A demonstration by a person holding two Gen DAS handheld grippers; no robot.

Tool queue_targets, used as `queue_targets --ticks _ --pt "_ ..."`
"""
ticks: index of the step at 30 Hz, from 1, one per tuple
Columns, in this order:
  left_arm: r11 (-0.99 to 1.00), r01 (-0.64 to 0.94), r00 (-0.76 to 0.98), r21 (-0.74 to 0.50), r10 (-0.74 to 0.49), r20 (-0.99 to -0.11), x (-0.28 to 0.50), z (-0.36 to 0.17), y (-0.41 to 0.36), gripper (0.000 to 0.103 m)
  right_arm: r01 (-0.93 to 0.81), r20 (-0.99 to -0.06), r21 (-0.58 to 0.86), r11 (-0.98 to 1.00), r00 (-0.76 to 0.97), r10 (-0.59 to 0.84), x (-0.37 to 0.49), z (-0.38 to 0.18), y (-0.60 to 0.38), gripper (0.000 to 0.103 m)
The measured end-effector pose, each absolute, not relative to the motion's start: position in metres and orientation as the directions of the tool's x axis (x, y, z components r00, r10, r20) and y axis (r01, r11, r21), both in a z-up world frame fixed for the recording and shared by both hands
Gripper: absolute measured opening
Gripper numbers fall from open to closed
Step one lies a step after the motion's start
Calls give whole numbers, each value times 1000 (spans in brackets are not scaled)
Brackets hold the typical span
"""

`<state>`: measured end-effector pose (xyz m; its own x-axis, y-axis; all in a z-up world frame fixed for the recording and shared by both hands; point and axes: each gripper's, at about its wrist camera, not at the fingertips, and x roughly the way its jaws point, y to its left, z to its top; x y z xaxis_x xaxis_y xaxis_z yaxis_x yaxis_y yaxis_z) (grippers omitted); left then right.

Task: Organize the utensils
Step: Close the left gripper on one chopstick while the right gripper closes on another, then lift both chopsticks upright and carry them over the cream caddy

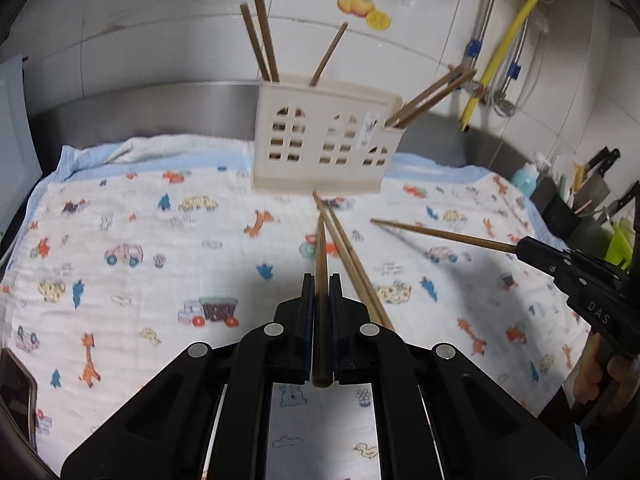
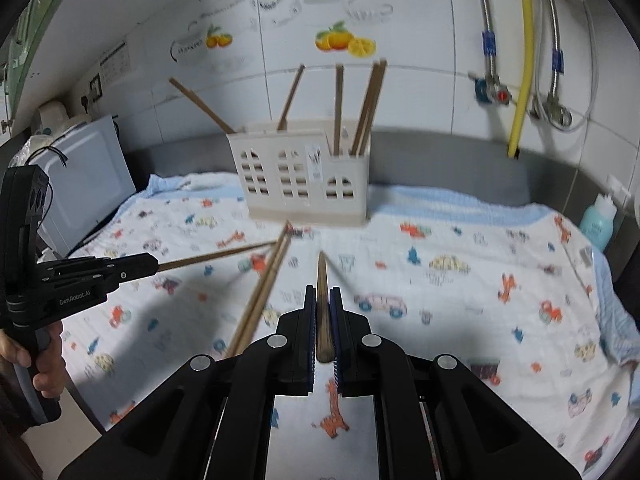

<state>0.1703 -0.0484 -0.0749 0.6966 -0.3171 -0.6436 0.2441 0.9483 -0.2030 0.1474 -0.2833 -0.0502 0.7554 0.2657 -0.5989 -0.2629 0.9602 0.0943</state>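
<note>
A cream utensil holder (image 1: 326, 142) with window cut-outs stands on the patterned cloth (image 1: 160, 240); it also shows in the right wrist view (image 2: 306, 176). Several brown chopsticks stand in it. My left gripper (image 1: 321, 284) is shut on a chopstick (image 1: 321, 248) that points toward the holder. My right gripper (image 2: 322, 296) is shut on another chopstick (image 2: 322, 276), held above the cloth. Two loose chopsticks (image 1: 352, 256) lie on the cloth in front of the holder, also seen in the right wrist view (image 2: 264, 288). Each gripper shows in the other's view: the right one (image 1: 520, 246), the left one (image 2: 154, 266).
A white appliance (image 2: 86, 188) stands at the left. A teal bottle (image 2: 598, 220) and a knife rack (image 1: 588, 188) stand at the right. Pipes and a yellow hose (image 2: 524, 60) run down the tiled wall behind a steel backsplash.
</note>
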Motion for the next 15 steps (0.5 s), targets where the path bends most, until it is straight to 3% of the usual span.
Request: queue_targets --ticks 15 --pt "925 342 731 -165 -372 -571 172 -30 -46 6 -335 -541 60 940 781 312 165 10 -264 7"
